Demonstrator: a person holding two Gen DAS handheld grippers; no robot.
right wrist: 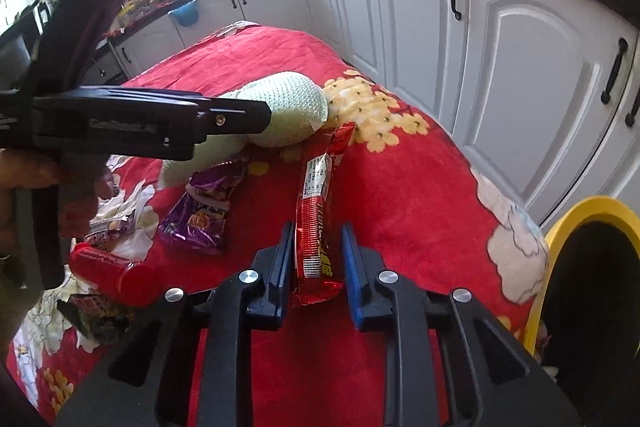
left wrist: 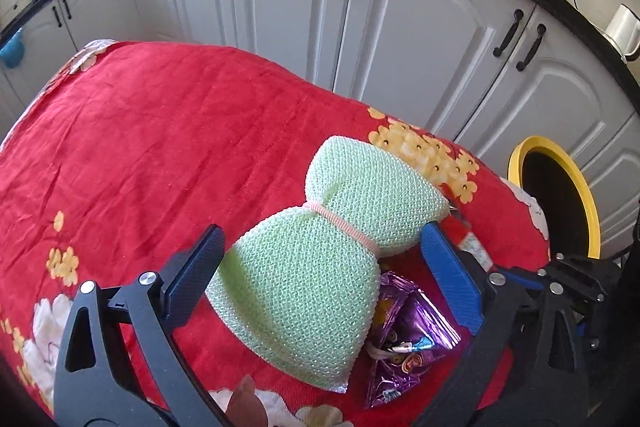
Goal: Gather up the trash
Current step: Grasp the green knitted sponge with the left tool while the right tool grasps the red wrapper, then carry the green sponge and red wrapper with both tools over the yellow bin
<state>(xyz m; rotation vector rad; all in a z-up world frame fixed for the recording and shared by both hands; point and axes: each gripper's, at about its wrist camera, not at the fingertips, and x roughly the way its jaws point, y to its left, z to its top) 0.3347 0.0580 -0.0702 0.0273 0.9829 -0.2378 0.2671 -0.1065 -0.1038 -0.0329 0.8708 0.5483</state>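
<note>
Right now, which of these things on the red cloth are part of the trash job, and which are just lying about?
Part of the job:
red wrapper, between the right gripper fingers
purple wrapper
dark wrappers
yellow bin

Just lying about:
green knitted bundle, between the open left gripper fingers
red cloth
cupboards

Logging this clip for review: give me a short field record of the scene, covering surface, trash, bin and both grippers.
surface: red floral cloth
left gripper: open, straddling green knitted sponge
right gripper: fingers either side of red wrapper, grip unclear
other trash: purple wrapper, red tube, dark wrappers at the near-left edge
bin: yellow-rimmed bin, off the cloth's right edge
</note>
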